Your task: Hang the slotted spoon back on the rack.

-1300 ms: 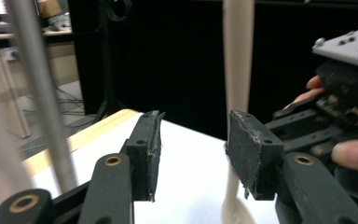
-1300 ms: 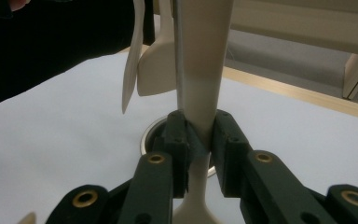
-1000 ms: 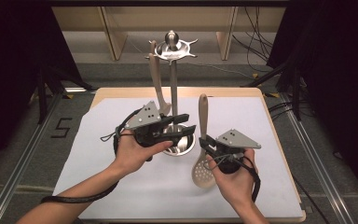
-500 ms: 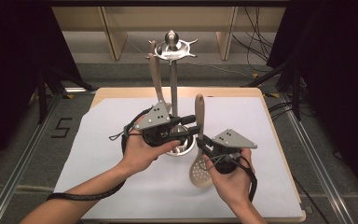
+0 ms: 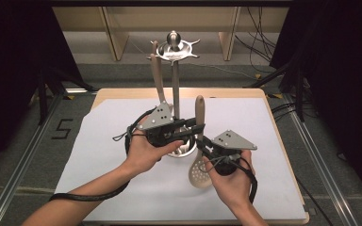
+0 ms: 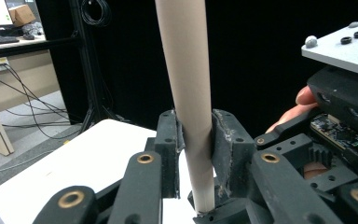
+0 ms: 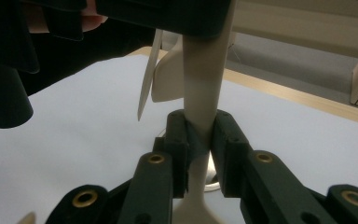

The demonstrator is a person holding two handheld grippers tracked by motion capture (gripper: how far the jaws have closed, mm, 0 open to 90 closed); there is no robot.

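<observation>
The spoon (image 5: 199, 141), handle up, is clamped low by the right gripper (image 5: 206, 149); higher, the left gripper (image 5: 199, 130) has just closed on it.

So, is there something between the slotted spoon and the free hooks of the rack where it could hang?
Both grippers, left and right, clamp the slotted spoon by its handle. The left gripper's jaws have just been closing on it. Toward the rack, nothing visible blocks the way; another hung utensil takes one hook.
</observation>
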